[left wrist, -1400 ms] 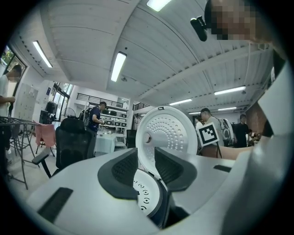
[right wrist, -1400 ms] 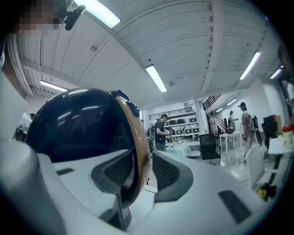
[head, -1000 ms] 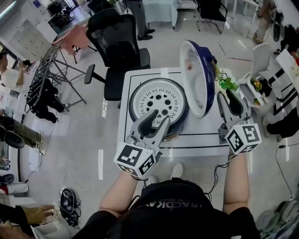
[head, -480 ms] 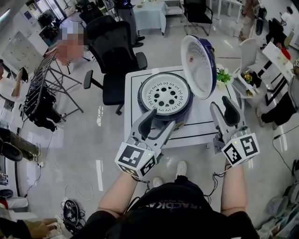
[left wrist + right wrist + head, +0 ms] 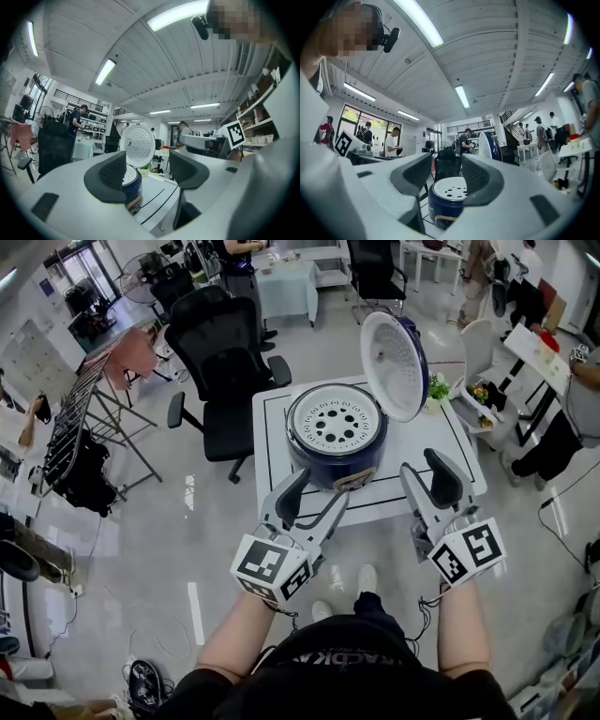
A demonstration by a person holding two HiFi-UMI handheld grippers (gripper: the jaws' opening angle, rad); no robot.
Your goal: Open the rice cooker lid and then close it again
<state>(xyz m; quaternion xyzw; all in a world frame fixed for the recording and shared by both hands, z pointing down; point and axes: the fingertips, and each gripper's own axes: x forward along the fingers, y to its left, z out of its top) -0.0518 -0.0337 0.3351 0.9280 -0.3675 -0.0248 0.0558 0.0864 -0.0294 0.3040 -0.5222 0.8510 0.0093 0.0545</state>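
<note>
Rice cooker (image 5: 335,432) stands on the white table (image 5: 441,442), its dark blue body near the middle of the black-lined top. Its lid (image 5: 394,367) is swung up and stands nearly upright at the side that lies right in the head view, white inside facing the pot. A white plate with round holes (image 5: 335,418) covers the mouth of the body. The left gripper (image 5: 312,498) is held at the table's near edge, pointing towards the cooker but clear of it. Its jaws have just been opening and now stand wide apart, the dark pads (image 5: 112,171) pressing on nothing. In the left gripper view the cooker and its raised lid show only in the background beyond the gap. The right gripper (image 5: 427,482) is also at the near edge, to the right of the cooker and apart from it. Its jaws too have just been opening and stand well apart, with nothing between them. The right gripper view shows the cooker's body beyond the gap, untouched. A small green plant (image 5: 438,387) sits on the table beyond the lid, and a black office chair (image 5: 225,362) stands on the floor at the far left of the table.
</note>
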